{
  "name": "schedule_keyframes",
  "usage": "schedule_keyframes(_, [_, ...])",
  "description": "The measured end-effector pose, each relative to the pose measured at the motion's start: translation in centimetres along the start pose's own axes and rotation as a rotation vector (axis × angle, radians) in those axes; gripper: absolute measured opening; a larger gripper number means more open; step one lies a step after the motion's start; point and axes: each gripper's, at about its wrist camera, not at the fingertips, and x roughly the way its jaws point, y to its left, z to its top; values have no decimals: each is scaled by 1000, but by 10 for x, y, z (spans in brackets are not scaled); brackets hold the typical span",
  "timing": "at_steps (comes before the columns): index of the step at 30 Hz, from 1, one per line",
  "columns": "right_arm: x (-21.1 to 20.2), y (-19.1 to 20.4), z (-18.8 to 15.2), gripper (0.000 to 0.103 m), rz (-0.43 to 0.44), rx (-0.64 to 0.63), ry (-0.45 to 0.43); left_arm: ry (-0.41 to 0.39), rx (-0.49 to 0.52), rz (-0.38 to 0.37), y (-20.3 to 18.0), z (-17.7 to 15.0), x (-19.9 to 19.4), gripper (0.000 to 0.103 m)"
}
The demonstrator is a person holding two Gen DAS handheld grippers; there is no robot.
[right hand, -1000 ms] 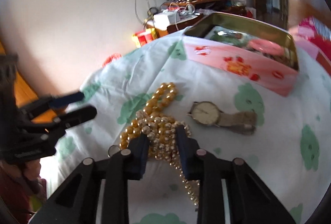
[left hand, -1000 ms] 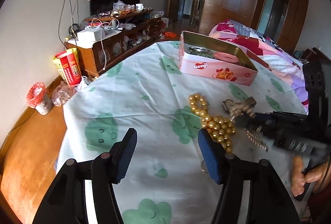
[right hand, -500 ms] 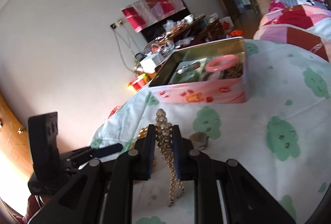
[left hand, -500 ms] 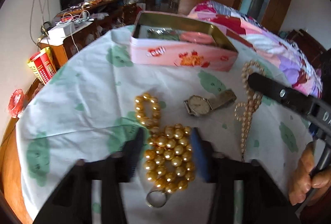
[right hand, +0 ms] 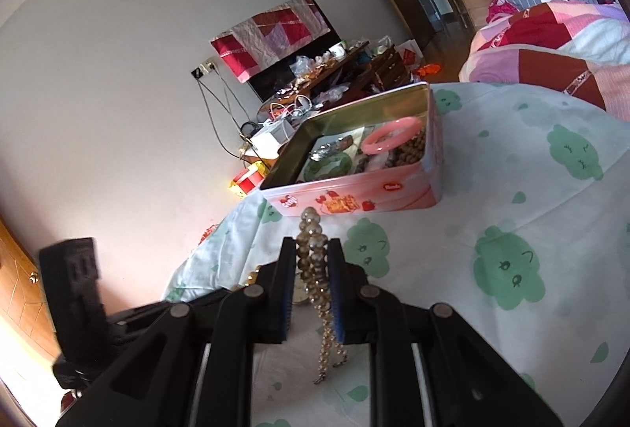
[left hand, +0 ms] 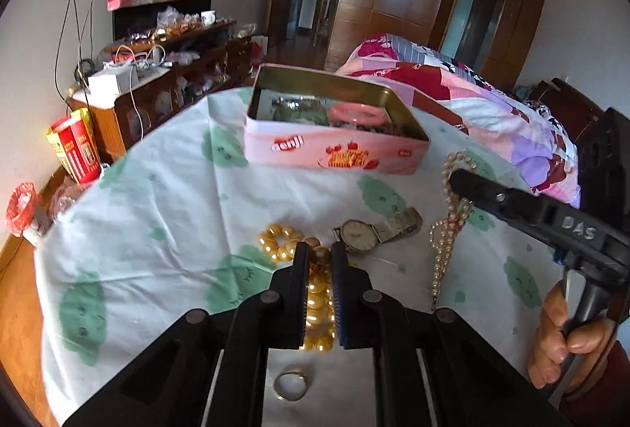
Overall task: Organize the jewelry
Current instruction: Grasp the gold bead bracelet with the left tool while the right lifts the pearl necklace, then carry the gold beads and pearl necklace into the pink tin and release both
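left gripper (left hand: pixel 319 257) clamped on gold bead necklace (left hand: pixel 317 293), near table edge | right gripper (right hand: pixel 312 257) pinching pale pearl necklace (right hand: pixel 315 261), dangling right of wristwatch (left hand: pixel 364 234) | pink tin (left hand: pixel 334 151) far centre

Pink tin (left hand: pixel 334 155), gold beads (left hand: pixel 319 293), green-patterned cloth (left hand: pixel 165 214)

I count one gold bead necklace (left hand: pixel 317 293), one pearl necklace (left hand: pixel 449 230), one wristwatch (left hand: pixel 358 236), one ring (left hand: pixel 290 385), one pink tin (left hand: pixel 334 151) and one pink bangle (right hand: pixel 393 140) inside it.
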Motion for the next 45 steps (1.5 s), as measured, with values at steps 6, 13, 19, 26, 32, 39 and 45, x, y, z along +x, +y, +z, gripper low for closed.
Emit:
schedule_keyframes(6, [-1, 3, -4, 19, -26, -23, 4, 25, -43, 23, 9, 0, 4, 20])
schedule_keyframes(13, [-1, 3, -6, 19, -31, -27, 9, 78, -12, 59, 0, -2, 15, 68])
schedule_keyframes(19, [-1, 1, -5, 19, -29, -14, 8, 167, -44, 92, 0, -3, 38, 69])
schedule_keyframes(26, [-1, 4, -5, 19, -37, -38, 10, 173, -2, 152, -7, -5, 45, 30])
schedule_keyframes(32, [0, 4, -5, 19, -42, -38, 8, 105, -1, 149, -10, -2, 33, 10])
schedule_keyframes(39, [-2, 4, -5, 19, -61, -48, -4, 51, -10, 132, -11, 3, 25, 10])
schedule_keyframes(45, [-6, 4, -5, 19, -89, -51, -29, -8, -35, 105, -10, 10, 10, 10])
